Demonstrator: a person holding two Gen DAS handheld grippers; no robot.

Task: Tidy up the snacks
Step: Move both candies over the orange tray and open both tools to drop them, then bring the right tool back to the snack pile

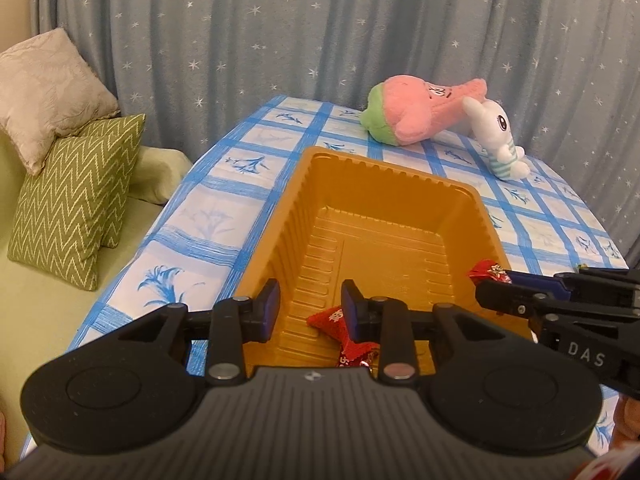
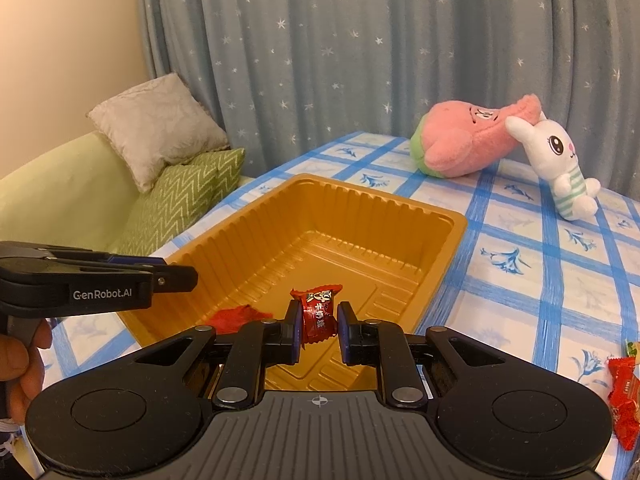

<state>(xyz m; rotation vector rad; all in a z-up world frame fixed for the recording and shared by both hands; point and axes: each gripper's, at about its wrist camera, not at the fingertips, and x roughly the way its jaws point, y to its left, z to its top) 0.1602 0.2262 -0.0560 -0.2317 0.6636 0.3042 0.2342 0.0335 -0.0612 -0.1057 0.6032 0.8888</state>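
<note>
Star-printed grey curtains [image 2: 360, 40] back a table covered in a blue-checked cloth [image 2: 520, 280], with a green sofa and cushions [image 1: 76, 200] to the left. An orange plastic tray [image 2: 456, 224] sits on the cloth, its long axis running away from both cameras.

The right gripper [image 2: 319, 330] is clamped on a red wrapped candy [image 2: 318, 312], the pads pressing its two sides and the wrapper standing roughly upright between them. The candy hangs over the near end of the tray, inside the rim line, so the release path is judged to run straight down.

The left gripper [image 1: 310, 310] has its jaws apart with nothing between them. A second red candy [image 1: 344, 334] already lies on the tray floor just below and beside its right finger [image 1: 352, 312], partly hidden by it.

Of the two, the right gripper is the one placed to deliver. The tray floor beyond both grippers is bare, giving ample open room. The near rim and ribbed side walls are the edges to clear.

More red snack packets [image 2: 622, 400] lie on the cloth at the right, outside the tray and nearer the right hand. Two plush toys [image 2: 500, 148] rest at the far end, well apart from the working area.
</note>
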